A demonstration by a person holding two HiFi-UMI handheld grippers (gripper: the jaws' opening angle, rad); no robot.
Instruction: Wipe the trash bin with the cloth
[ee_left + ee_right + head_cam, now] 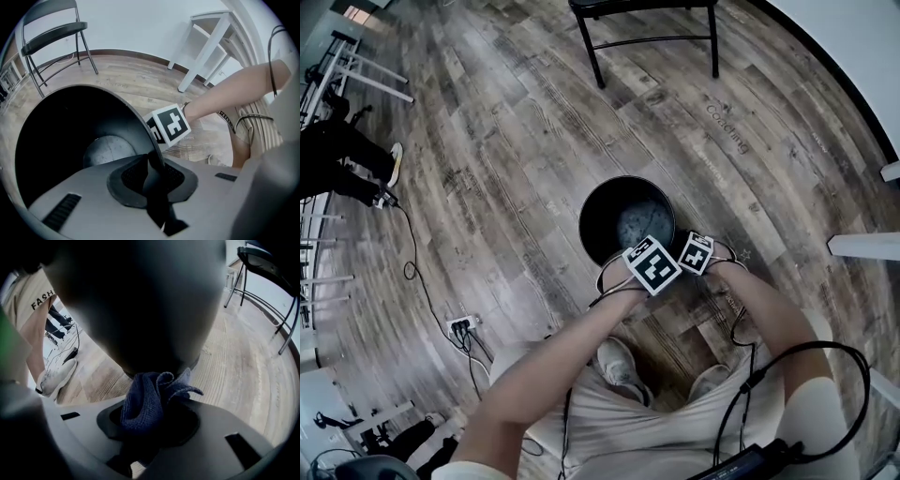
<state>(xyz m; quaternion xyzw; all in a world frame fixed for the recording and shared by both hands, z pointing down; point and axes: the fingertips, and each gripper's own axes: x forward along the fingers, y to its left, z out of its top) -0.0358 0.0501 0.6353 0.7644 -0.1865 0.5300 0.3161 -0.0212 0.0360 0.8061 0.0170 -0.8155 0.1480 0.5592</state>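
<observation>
Judged the wiping itself to be in hand, on the outside wall. Found, left of the trash bin [602,208], a power strip [461,325] with trailing cable on the wood-grain plank floor [516,141]. Found the left gripper [152,164] clenched on the near rim of the trash bin, the thin wall pinched between its pads, apparently to steady it. Saw a round, dark, smooth-walled bin, mouth upward, with a dull mottled grey bottom and nothing visible inside. Found the right gripper [154,427] just right of that, outside the trash bin and low against its curved wall, gripping the cloth [143,401]: blue, nubby knitted weave, bunched into soft folds, seemingly touching the wall near the base. Reckoned the next move to call for steady pressure and a sweep round the curve, with the rim hold firm against tipping or sliding. Noted a black metal-framed chair [647,28] beyond the trash bin.
</observation>
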